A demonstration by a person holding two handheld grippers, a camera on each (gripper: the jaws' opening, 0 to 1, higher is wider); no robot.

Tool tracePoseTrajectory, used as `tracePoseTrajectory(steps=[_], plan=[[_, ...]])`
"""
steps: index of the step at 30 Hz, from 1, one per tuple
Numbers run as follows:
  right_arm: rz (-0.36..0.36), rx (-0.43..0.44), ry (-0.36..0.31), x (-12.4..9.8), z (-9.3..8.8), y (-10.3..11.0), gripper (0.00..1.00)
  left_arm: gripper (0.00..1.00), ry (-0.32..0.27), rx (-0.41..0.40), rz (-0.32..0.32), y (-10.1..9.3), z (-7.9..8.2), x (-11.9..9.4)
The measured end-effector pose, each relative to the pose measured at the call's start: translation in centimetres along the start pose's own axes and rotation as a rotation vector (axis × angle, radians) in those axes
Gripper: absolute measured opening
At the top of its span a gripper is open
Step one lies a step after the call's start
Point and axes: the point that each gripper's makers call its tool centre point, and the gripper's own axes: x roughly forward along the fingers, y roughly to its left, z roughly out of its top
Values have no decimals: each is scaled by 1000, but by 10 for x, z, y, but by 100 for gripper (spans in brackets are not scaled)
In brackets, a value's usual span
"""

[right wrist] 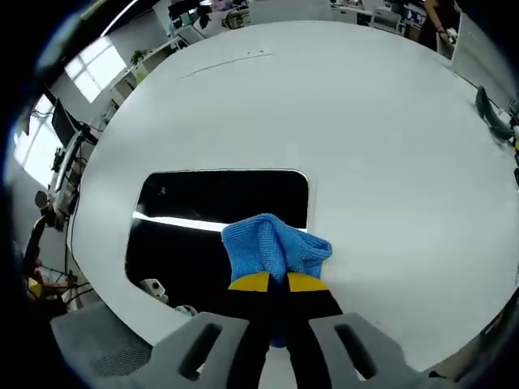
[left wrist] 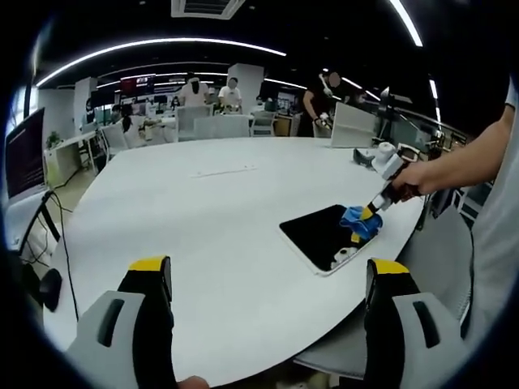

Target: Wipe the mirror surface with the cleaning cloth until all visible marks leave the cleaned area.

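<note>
My left claw (left wrist: pixel 268 279) hung released, its two yellow-tipped jaws standing wide apart above the near edge of the white surface (left wrist: pixel 203 219), gripping nothing. Beyond it, at the far left of that view, a dark monitor (left wrist: pixel 24 154) stood on a side desk, and farther back people sat among office desks under strips of ceiling light. A thin pale line (left wrist: pixel 223 171) lay on the white top toward the middle.

To the right, near the edge of the surface, the mirror (left wrist: pixel 320 235) lay flat, dark and rounded at the corners. My right claw (left wrist: pixel 375 207) reached down onto its right part with the blue cleaning cloth (left wrist: pixel 359 223) bunched at its tip, my hand (left wrist: pixel 413 177) behind it. A small grey object (left wrist: pixel 369 156) sat well beyond the mirror.

In the right gripper view, the mirror (right wrist: pixel 211 219) lay on the white surface (right wrist: pixel 340 121) with a bright streak of reflected light across it. My right claw (right wrist: pixel 272 282) was clenched on the cleaning cloth (right wrist: pixel 272 243), jaws pressed together, the cloth touching the mirror's lower right part, by its right edge. A dark object (right wrist: pixel 491 113) lay at the far right.
</note>
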Motion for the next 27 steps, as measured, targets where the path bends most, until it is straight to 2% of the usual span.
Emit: tracePoseTrajectory(steps=[7,17,21,27], plan=[[0,-7,-10,-2,-4,5,0,99,-9,0,-8,-5,2,0],[18,43,-31,-5,-15,10,0,99,-13,-7,-19,-10,-2,3],[18,51,-17,-5,-17,12,0,99,-17,-10,-18,-10,1,5],[-11,26,-11,-6,-18,13,0,99,-18,3,-28,-11,4,10]])
